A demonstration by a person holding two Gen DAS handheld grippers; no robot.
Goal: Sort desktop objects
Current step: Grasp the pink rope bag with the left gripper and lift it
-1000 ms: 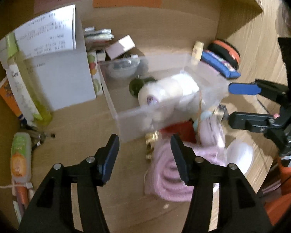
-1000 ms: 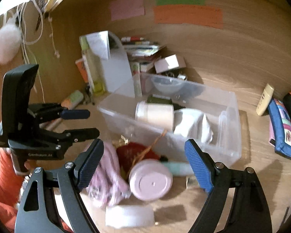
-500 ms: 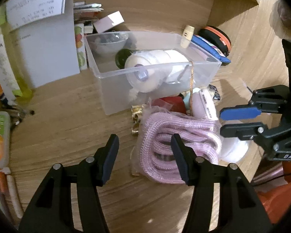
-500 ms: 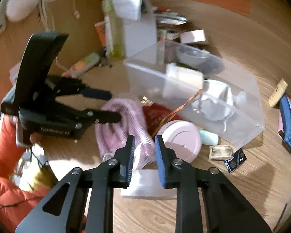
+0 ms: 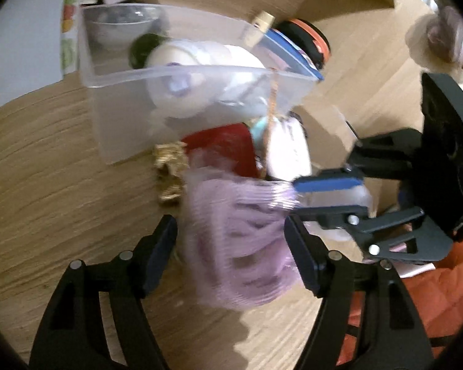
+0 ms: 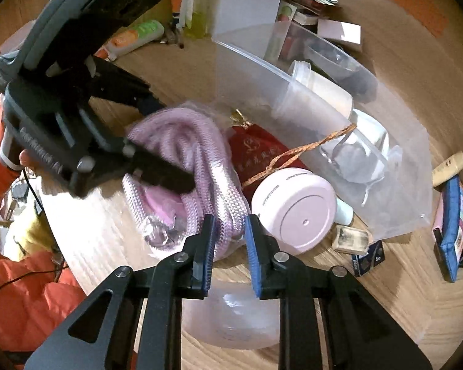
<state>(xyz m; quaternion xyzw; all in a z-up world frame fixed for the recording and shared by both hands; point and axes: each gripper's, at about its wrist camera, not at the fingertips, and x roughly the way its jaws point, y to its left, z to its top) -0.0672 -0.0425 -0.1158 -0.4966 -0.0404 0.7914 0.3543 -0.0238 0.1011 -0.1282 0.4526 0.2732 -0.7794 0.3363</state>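
The pink rope bundle [image 6: 182, 166] is straddled by the open left gripper [image 5: 231, 246], whose jaws have just been opening, and nipped by the closed right gripper [image 6: 230, 231]; the red pouch [image 6: 259, 151] beyond could be dragged by 2 opposing pulls.

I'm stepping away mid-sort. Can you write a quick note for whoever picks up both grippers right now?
Right gripper: shut on the near edge of the pink rope.
Left gripper: open, its jaws have just been opening; the rope sits between them, unpressed.
Things: the rope, red pouch and pink jar lie on the desk in front of the clear bin.
Done: some items are already in the bin.
Left: probably put the rope away, then the pouch and jar.
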